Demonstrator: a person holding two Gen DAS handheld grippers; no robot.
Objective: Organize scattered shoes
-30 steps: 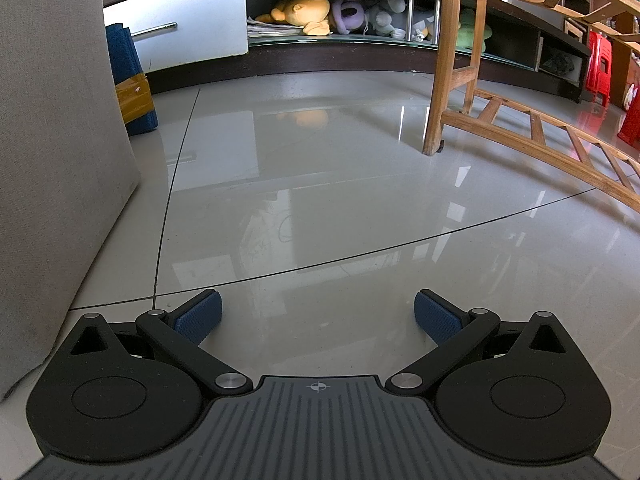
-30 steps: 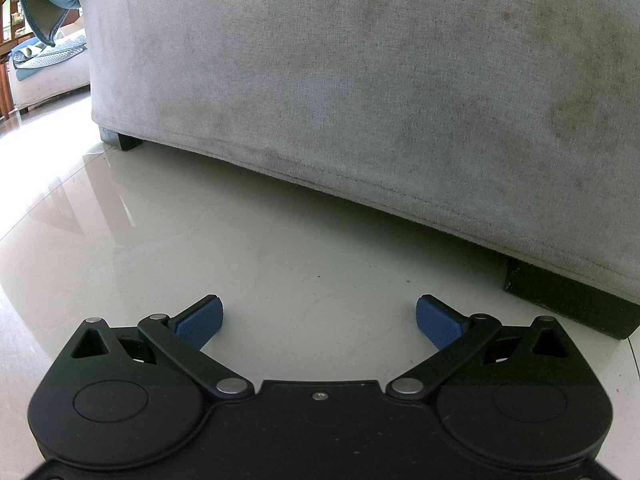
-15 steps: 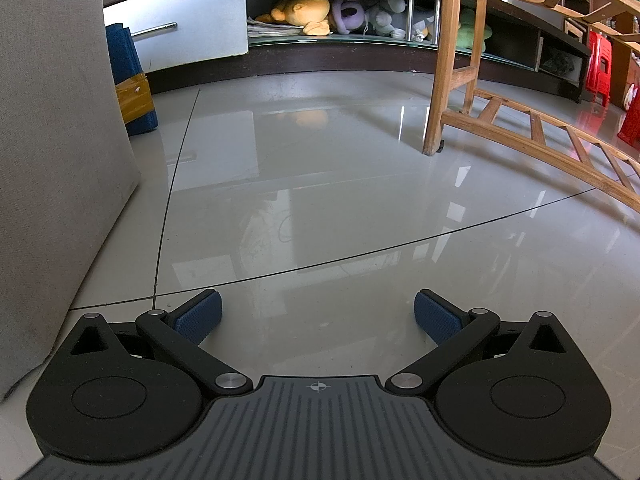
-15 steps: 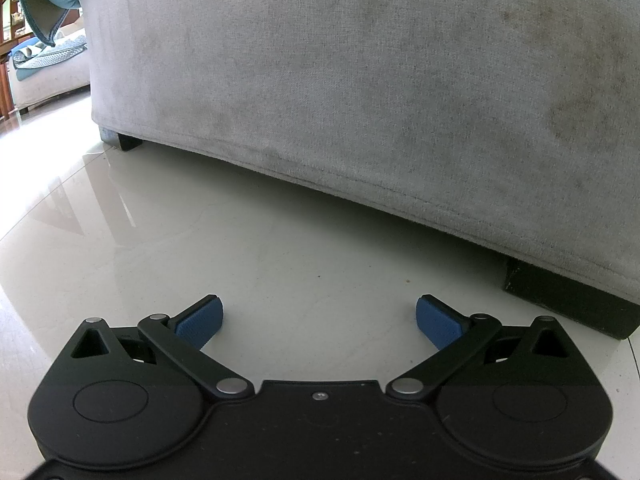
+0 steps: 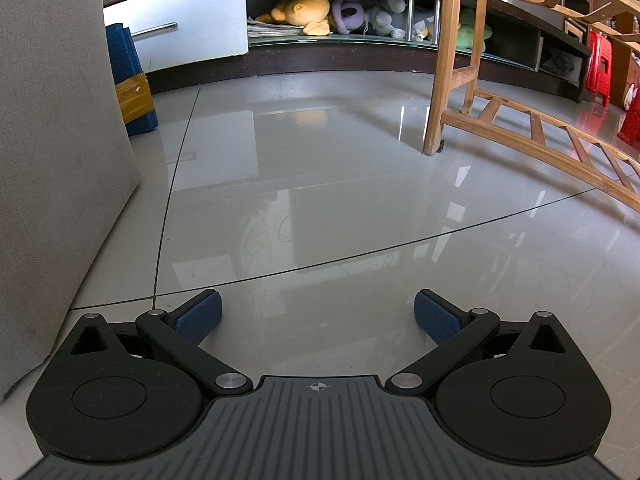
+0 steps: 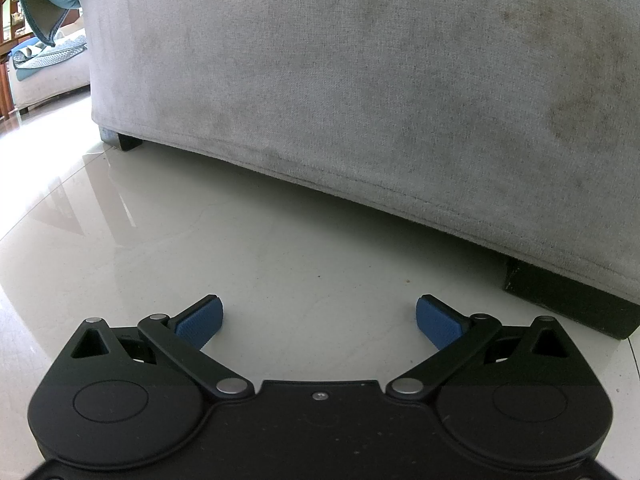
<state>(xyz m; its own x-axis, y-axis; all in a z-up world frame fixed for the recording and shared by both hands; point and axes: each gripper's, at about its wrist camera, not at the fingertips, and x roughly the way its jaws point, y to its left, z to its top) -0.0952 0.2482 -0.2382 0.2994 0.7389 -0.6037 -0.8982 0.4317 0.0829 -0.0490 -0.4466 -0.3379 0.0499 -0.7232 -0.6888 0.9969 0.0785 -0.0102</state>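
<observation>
No shoes show in either view. My left gripper (image 5: 318, 314) sits low over the glossy tiled floor (image 5: 320, 184), open, with only bare tile between its blue pads (image 5: 198, 316). My right gripper (image 6: 319, 316) is also low over the floor (image 6: 200, 248) and open, with nothing between its blue pads (image 6: 438, 324). It faces the side of a grey fabric sofa (image 6: 360, 80) a short way ahead.
In the left wrist view, grey sofa fabric (image 5: 52, 140) fills the left edge. A wooden frame (image 5: 460, 112) stands at right, a blue bundle with yellow tape (image 5: 132, 84) at back left, and a low cabinet with plush toys (image 5: 308, 12) runs along the back. Red stools (image 5: 600, 64) stand far right. A dark sofa foot (image 6: 568, 300) stands at right in the right wrist view.
</observation>
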